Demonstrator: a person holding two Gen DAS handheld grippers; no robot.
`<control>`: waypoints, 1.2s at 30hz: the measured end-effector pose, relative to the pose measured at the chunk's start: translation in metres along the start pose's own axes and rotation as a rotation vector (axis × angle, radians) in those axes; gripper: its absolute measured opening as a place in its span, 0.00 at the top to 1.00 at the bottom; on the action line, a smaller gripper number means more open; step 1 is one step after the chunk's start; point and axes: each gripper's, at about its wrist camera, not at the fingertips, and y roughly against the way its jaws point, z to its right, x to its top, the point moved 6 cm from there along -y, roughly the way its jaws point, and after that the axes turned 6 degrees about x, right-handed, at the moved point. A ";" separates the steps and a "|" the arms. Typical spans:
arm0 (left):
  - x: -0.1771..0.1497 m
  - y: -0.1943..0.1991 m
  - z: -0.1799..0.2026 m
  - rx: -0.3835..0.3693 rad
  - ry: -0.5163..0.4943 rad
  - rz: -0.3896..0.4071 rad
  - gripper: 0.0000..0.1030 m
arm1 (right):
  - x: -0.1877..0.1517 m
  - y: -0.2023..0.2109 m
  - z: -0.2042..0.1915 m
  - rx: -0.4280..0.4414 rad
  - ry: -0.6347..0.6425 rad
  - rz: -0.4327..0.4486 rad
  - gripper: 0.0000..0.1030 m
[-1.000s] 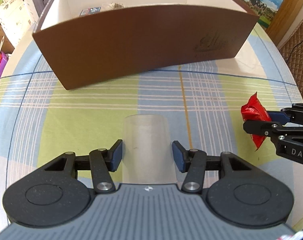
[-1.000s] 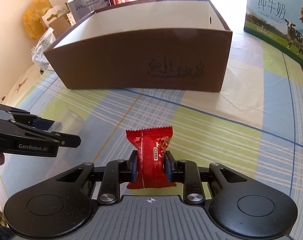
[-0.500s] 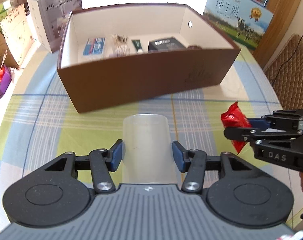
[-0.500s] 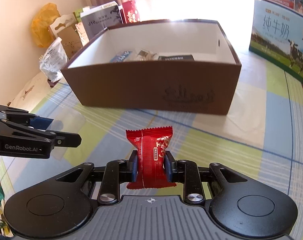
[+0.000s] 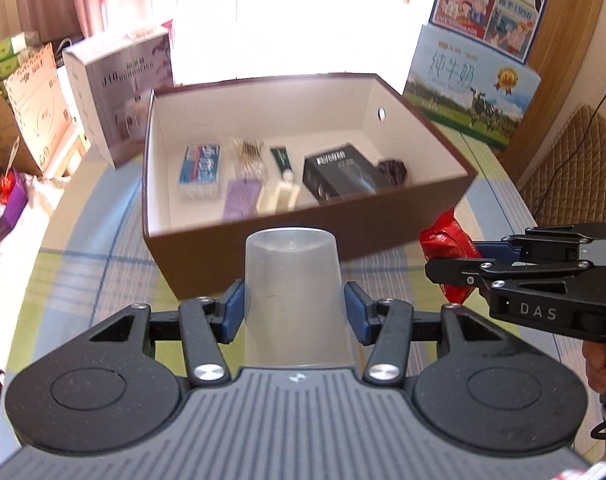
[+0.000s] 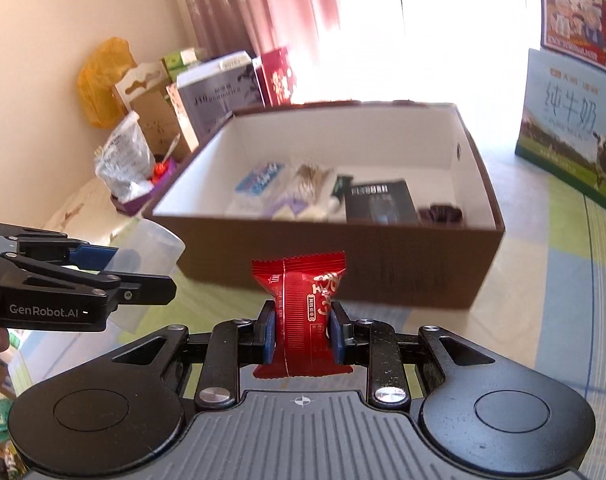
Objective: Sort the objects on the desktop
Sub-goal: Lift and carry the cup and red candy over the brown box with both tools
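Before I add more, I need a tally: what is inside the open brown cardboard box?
Inside the brown cardboard box: blue packet, green tube, black carton, dark purple lump, blurred pale items. The near wall hides the front floor.

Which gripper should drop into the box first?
Probably right: right gripper holds the red candy facing bare floor at the brown box's right end; left gripper holds the bulkier plastic cup.

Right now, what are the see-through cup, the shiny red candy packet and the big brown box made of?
The see-through frosted cup looks like thin plastic: cloudy, and the tablecloth shows through it. The red candy packet seems to be glossy plastic film, with crimped zigzag ends. The brown box is probably cardboard: matte, thin flat walls, white inside.
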 end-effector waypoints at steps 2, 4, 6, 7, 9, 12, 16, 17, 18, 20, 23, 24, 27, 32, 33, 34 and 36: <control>0.010 0.000 -0.003 0.003 -0.004 0.019 0.54 | 0.009 -0.002 -0.001 0.004 0.004 0.012 0.77; 0.020 -0.001 -0.006 0.006 -0.005 0.033 0.54 | 0.017 -0.004 -0.001 0.008 0.009 0.022 0.77; 0.030 -0.004 -0.009 0.006 -0.008 0.043 0.54 | 0.027 -0.005 0.002 0.008 0.012 0.032 0.77; 0.035 -0.006 -0.009 0.006 -0.010 0.049 0.54 | 0.032 -0.007 0.003 0.007 0.011 0.037 0.77; 0.046 -0.011 -0.010 0.004 -0.015 0.060 0.54 | 0.044 -0.010 0.006 0.004 0.009 0.047 0.77; 0.062 -0.022 -0.010 0.000 -0.021 0.068 0.54 | 0.060 -0.017 0.014 -0.005 0.008 0.060 0.77; 0.083 -0.041 -0.007 0.003 -0.043 0.074 0.54 | 0.080 -0.028 0.028 -0.024 -0.001 0.067 0.77; 0.087 -0.047 -0.006 0.003 -0.042 0.071 0.54 | 0.085 -0.031 0.031 -0.030 -0.005 0.070 0.77; 0.092 -0.053 -0.006 0.003 -0.042 0.067 0.54 | 0.089 -0.034 0.035 -0.035 -0.008 0.071 0.77; 0.101 -0.064 -0.006 0.001 -0.039 0.062 0.54 | 0.098 -0.041 0.043 -0.047 -0.015 0.071 0.77; 0.115 -0.080 -0.007 0.000 -0.037 0.060 0.54 | 0.108 -0.053 0.055 -0.060 -0.028 0.063 0.77; 0.119 -0.086 -0.008 0.009 -0.040 0.055 0.54 | 0.111 -0.057 0.059 -0.065 -0.032 0.061 0.77; 0.131 -0.104 -0.008 0.023 -0.052 0.051 0.54 | 0.121 -0.070 0.071 -0.086 -0.032 0.050 0.77; 0.145 -0.132 -0.008 0.026 -0.053 0.024 0.54 | 0.136 -0.091 0.087 -0.089 -0.053 0.024 0.77; 0.146 -0.138 -0.008 0.027 -0.051 0.016 0.54 | 0.138 -0.096 0.090 -0.090 -0.056 0.019 0.77; 0.148 -0.143 -0.008 0.029 -0.050 0.008 0.54 | 0.140 -0.100 0.092 -0.089 -0.058 0.013 0.77; 0.150 -0.154 -0.010 0.030 -0.046 -0.007 0.54 | 0.143 -0.108 0.096 -0.091 -0.063 0.002 0.77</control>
